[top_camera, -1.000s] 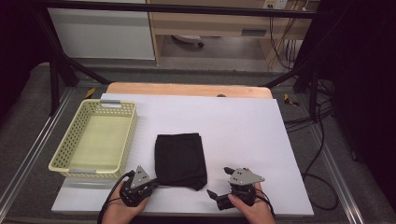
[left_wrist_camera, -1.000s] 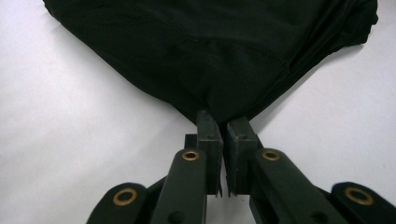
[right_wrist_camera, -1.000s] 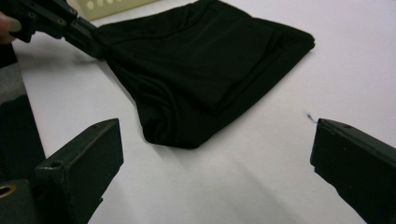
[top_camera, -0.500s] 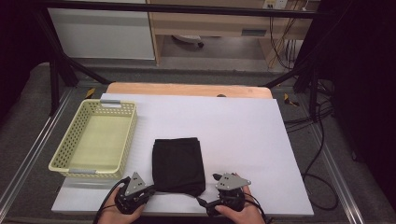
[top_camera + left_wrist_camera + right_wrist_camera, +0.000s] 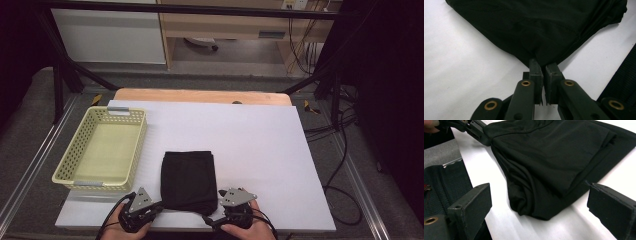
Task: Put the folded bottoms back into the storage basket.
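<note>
Two tools sit at the near edge of the white bench (image 5: 260, 135), one at each near corner of a folded black cloth (image 5: 188, 181). The cloth lies flat on the bench, just to the right of a pale yellow basket (image 5: 135, 145) and a little apart from it, with its near edge close to the bench's front edge.

The left tool (image 5: 159, 206) is at the cloth's near left corner. In the left gripper view its jaws are pressed together on the tip of that corner (image 5: 541, 61), which runs down between them while the rest of the cloth spreads away across the bench.

The right tool (image 5: 220, 220) is at the near right corner, held in the person's right hand (image 5: 250, 231). In the right gripper view its jaws stand spread wide, one to each side of the bunched near corner of the cloth (image 5: 541, 202), and they do not touch it. The left tool (image 5: 477, 133) shows there at the top left, gripping the far corner.
</note>
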